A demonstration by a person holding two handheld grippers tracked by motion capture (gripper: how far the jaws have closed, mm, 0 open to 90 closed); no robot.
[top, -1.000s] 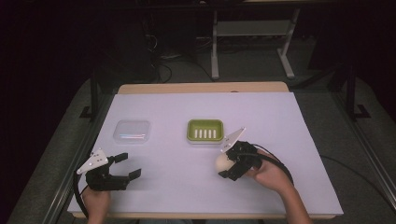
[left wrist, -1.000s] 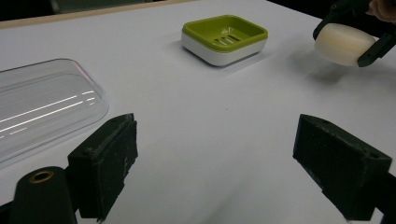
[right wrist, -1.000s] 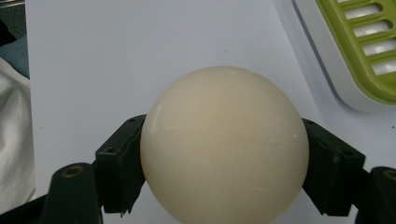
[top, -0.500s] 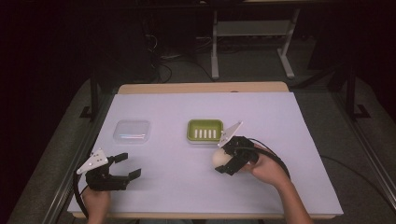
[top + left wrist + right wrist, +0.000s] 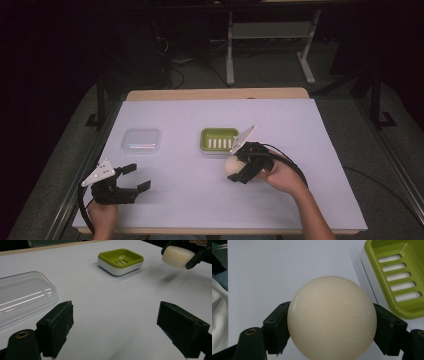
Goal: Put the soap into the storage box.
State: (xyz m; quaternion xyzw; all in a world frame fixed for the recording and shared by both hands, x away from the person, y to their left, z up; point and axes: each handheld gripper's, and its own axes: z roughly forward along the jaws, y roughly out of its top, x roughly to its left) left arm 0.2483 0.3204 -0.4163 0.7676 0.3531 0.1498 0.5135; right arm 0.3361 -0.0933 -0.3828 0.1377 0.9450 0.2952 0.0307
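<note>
Right gripper view is showing the right claw gripping a cream-white bar of soap, one jaw pressing on each side at its widest part. The soap is looking hard, smooth and rounded, so it is probably slippery and light; judging by this, a hold across the flat flanks is suiting it better than one on the curved ends. It is hanging above the counter, just beside the green soap dish at centre frame in the high view. The right hand is reaching in from lower right, forearm angling toward the dish. The left claw is resting at lower left, jaws standing wide apart and empty, near the clear plastic lid.
</note>
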